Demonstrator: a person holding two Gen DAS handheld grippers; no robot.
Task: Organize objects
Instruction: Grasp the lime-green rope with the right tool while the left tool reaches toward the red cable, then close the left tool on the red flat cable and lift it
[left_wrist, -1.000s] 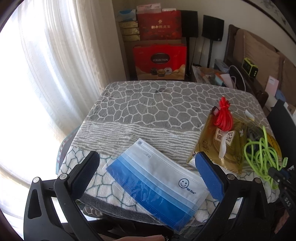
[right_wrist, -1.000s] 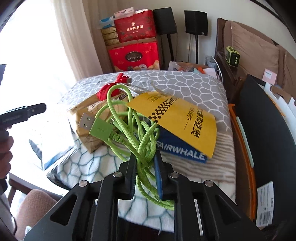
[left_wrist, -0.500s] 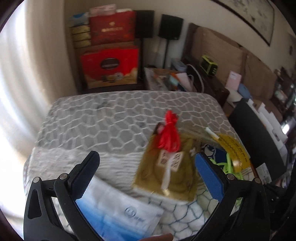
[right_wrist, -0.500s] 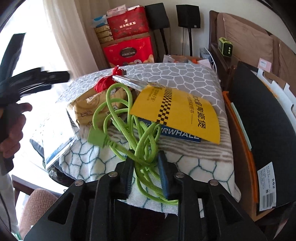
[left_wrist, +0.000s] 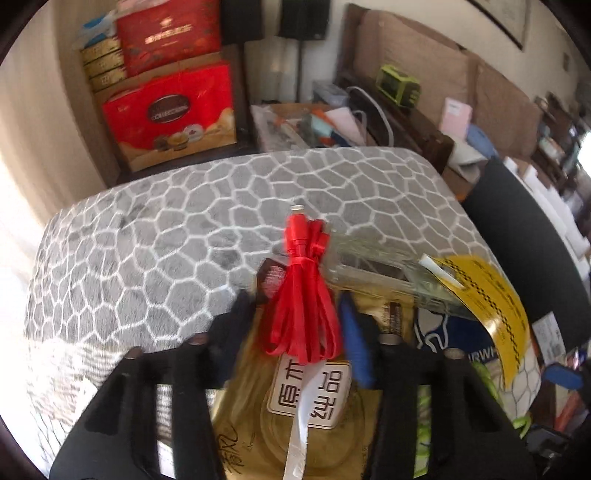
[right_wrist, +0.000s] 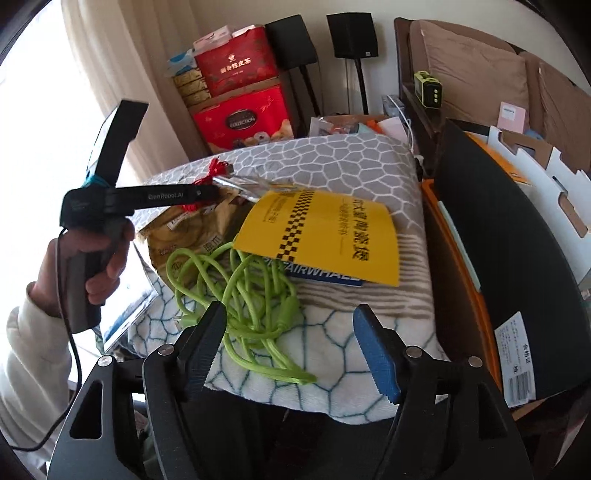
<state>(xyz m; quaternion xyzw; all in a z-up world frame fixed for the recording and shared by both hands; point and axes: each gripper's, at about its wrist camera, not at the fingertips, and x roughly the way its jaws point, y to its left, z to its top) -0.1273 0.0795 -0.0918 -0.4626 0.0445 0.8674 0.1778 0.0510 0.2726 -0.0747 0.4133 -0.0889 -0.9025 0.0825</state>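
While the clutter is mostly unsorted, both claws are mid-change.
Nearest, the right claw (right_wrist: 288, 349) is opening, empty, above the green cable (right_wrist: 240, 291); beyond that cable, the left claw (left_wrist: 295, 332) is closing around the red cable (left_wrist: 303, 295), pads apparently not yet pressing.

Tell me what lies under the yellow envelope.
Under the yellow envelope a dark blue package lettered "AIRWHALE" peeks out at its near edge; the rest is covered.

Left claw (left_wrist: 295, 317) closing around the red cable bundle (left_wrist: 303, 295).
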